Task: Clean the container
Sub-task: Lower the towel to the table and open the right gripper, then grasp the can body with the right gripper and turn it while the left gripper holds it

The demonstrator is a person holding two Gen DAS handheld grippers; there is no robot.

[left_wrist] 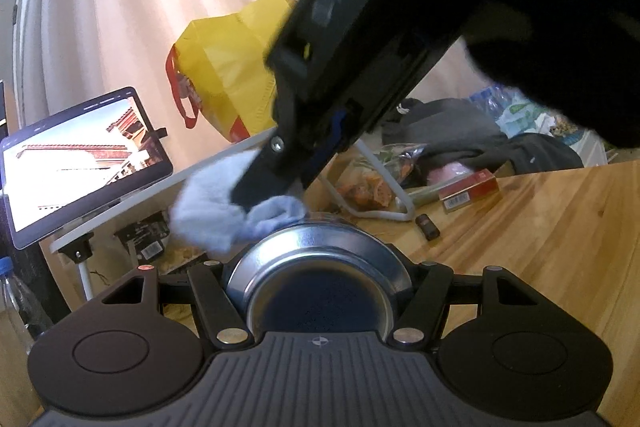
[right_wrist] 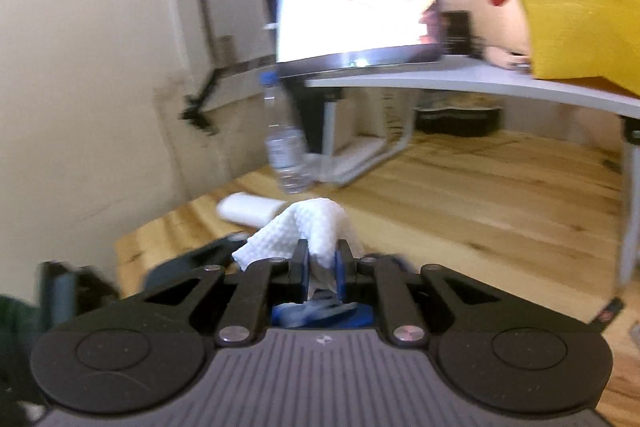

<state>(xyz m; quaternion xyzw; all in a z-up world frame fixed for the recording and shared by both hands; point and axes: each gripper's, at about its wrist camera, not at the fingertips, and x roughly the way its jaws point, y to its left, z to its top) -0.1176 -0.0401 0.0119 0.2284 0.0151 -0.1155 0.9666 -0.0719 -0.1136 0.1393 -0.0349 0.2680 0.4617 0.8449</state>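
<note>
The left gripper (left_wrist: 320, 267) is clamped on a round metal tin (left_wrist: 320, 283), one finger on each side, holding it level above the wooden table (left_wrist: 540, 247) with its base toward the camera. The right gripper (right_wrist: 322, 263) pinches a white wipe (right_wrist: 300, 227) between its blue pads (right_wrist: 340, 263); in the left view the wipe hangs off the tin's far upper-left edge, at or just beside the rim.

To do this wipe well, I'd keep the tin steady and firmly gripped, bring the wipe down onto the far rim, press lightly and sweep round it, letting the loose fold of the wipe, not the fingertips, meet the metal.

The tin's mouth and inside face away, so I cannot tell how clean it is, or whether wipe and rim actually touch. The right view is blurred and never shows the tin. A dark sleeve (left_wrist: 560, 7) blocks the upper right
</note>
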